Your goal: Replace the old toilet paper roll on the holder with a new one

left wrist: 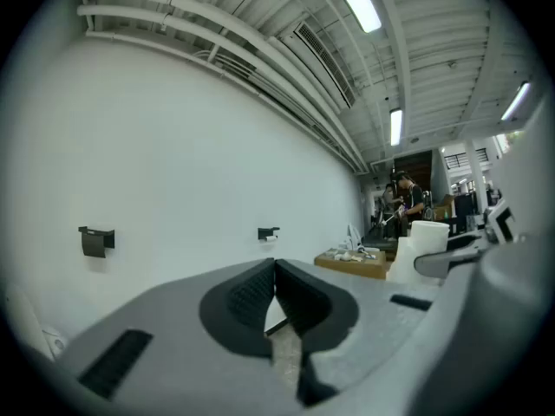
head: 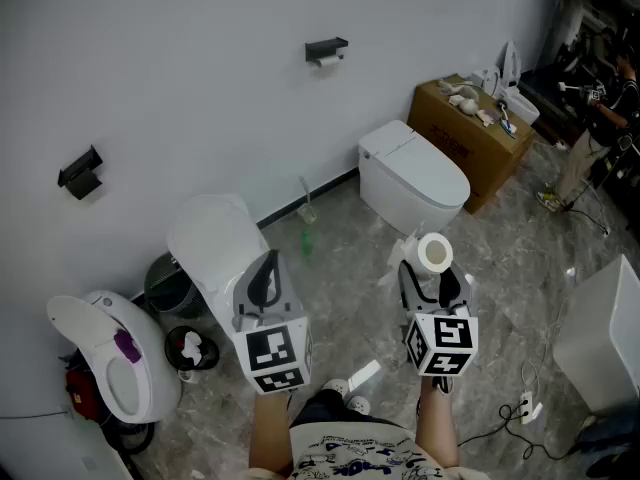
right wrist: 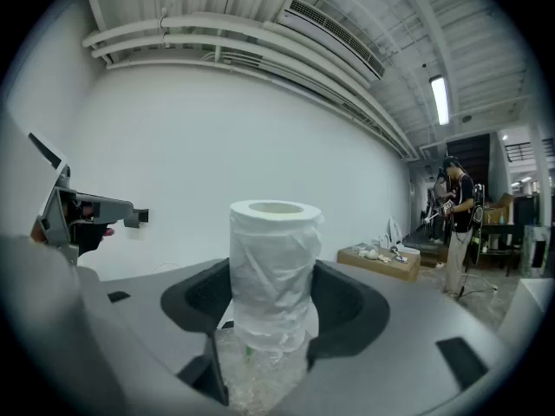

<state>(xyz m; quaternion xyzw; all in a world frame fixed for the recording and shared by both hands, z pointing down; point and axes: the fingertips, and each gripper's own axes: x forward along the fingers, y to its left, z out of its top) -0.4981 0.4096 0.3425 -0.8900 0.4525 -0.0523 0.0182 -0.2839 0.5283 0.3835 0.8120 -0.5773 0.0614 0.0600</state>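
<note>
likely light, squashy toilet paper roll (right wrist: 273,254) gripped mid-body in jaws of right gripper (right wrist: 272,306); left gripper (left wrist: 276,271) closed, empty.

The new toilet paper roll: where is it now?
The roll stands upright, gripped by the right hand-held gripper, right of centre in the head view, just below the white toilet.

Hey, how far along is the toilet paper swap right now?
Done: nothing visible; the wall holder, far off, has a small pale remnant under it. In hand: the right gripper is shut on the new roll, upright and wrapped; the left gripper is shut, empty. Left: walk over, remove the old one, fit the new.
</note>
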